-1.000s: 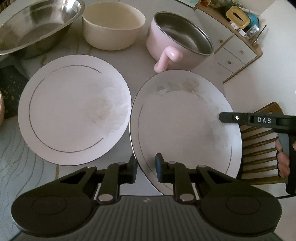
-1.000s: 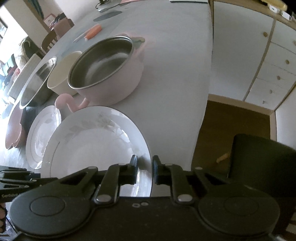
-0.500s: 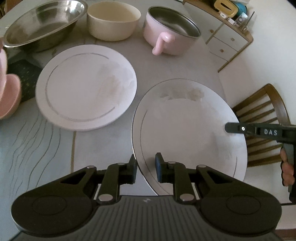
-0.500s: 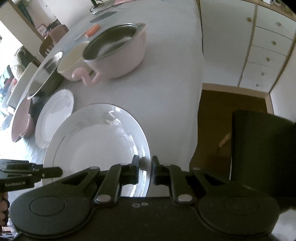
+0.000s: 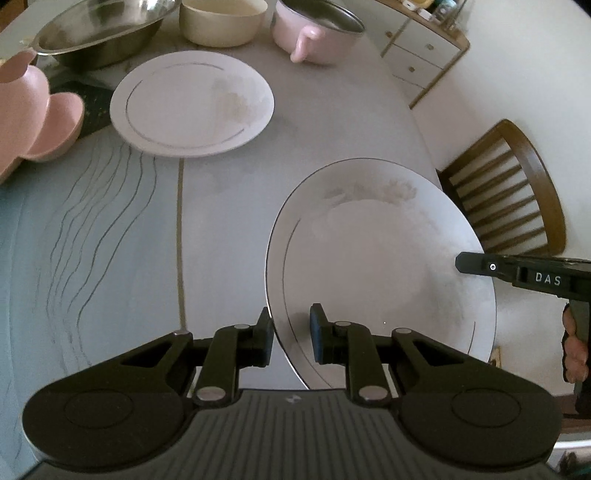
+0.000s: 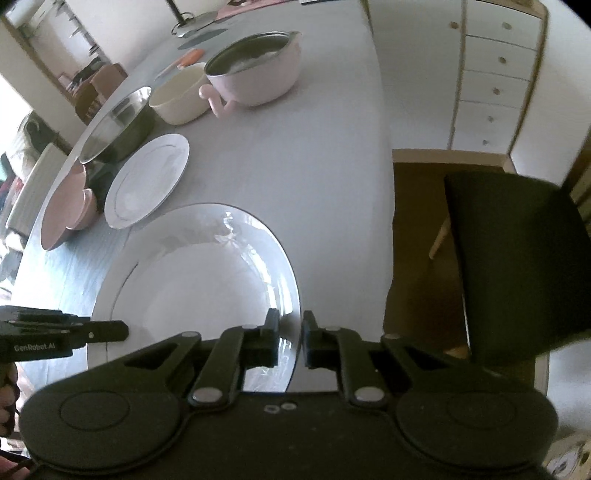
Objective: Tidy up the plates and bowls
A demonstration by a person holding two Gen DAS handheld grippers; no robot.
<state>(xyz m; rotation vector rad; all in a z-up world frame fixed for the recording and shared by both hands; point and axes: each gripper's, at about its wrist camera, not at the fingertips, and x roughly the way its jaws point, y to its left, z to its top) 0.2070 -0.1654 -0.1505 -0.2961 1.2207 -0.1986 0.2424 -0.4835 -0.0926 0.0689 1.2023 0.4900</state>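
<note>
Gripping one large plate (image 5: 380,258), left tongs (image 5: 290,338), right tongs (image 6: 290,339), both clamped on its rim

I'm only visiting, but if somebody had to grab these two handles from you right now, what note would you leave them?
Left gripper: jaws shut on the near rim of the large white plate.
Right gripper: jaws shut on the opposite rim of that plate.
The plate sits between both grippers above the table, partly past its edge.
On the table: second white plate, steel bowl, cream bowl, pink pot, pink dishes.
Done: nothing stacked yet.
Left: set this plate down, perhaps on the other one, then group the bowls.
</note>
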